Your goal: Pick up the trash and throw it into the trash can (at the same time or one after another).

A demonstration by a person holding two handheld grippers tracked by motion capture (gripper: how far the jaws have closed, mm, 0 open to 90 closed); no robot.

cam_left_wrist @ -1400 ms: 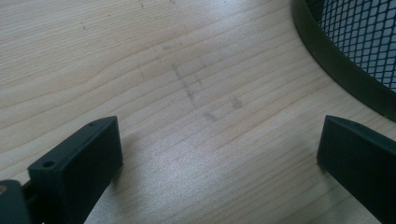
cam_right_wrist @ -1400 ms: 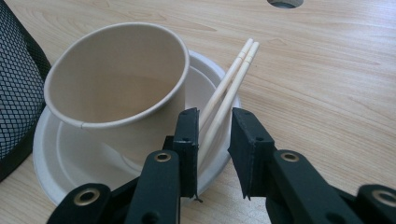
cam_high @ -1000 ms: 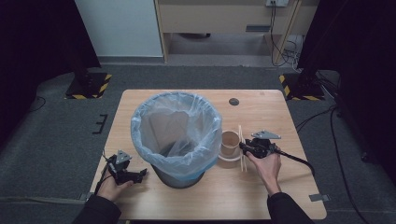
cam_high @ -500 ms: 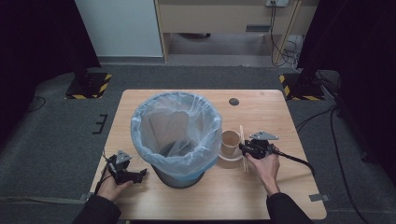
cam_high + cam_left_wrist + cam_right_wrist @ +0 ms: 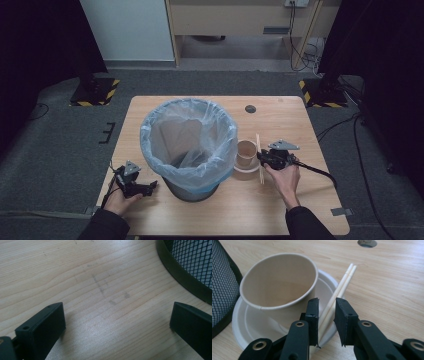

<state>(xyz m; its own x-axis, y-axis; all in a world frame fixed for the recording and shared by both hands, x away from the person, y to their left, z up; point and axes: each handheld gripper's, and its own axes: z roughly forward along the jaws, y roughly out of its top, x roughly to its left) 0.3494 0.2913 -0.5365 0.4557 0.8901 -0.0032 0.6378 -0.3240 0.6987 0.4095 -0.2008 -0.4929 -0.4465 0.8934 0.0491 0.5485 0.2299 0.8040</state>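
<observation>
Near right half of tabletop [image 5: 300, 210], right gripper [image 5: 325, 305] straddles chopsticks [image 5: 337, 293], jaws narrow around pair, contact unclear. Chopsticks lean on rim of white bowl [image 5: 325, 285], paper cup [image 5: 279, 287] standing inside. Risks: sticks split or roll apart on closing; lift levers bowl, tips cup against bin [image 5: 190, 145]. Left gripper [image 5: 135, 182] idle at near left edge, jaws wide, empty.

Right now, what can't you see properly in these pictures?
- Bottom of the bin, high view: hidden by its plastic liner.
- Chopsticks, right gripper view: near ends hidden behind the jaws of the right gripper.
- Cup, right gripper view: its base is hidden in the bowl.
</observation>
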